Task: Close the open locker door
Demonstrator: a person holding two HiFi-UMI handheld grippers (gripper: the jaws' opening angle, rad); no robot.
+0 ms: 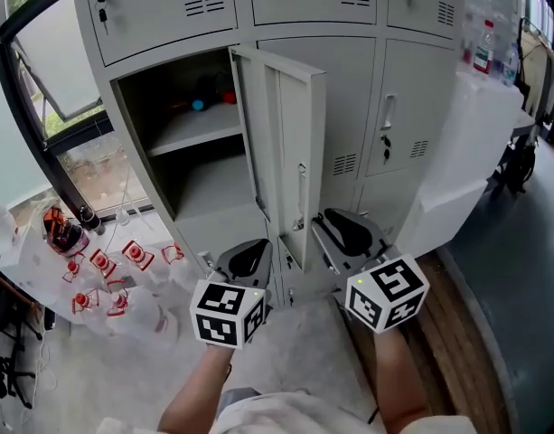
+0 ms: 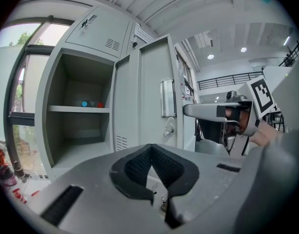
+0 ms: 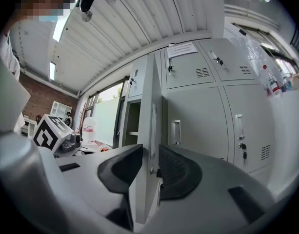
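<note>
Currently our right tool (image 3: 150,156) straddles the locker door (image 3: 150,96) edge, jaws apart; pushing askew, we risk slipping off.

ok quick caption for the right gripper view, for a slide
Right gripper, jaws apart, straddles the edge of the open locker door beside closed lockers

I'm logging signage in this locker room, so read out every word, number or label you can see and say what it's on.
Nothing here can be read as text.
Paper notice on an upper locker door: print too small to read.
Red labels on the plastic bottles beside the lockers: blurred.
Label on the bottle at the far right: too small.
Marker cubes: black-and-white patterns only, no words.
</note>
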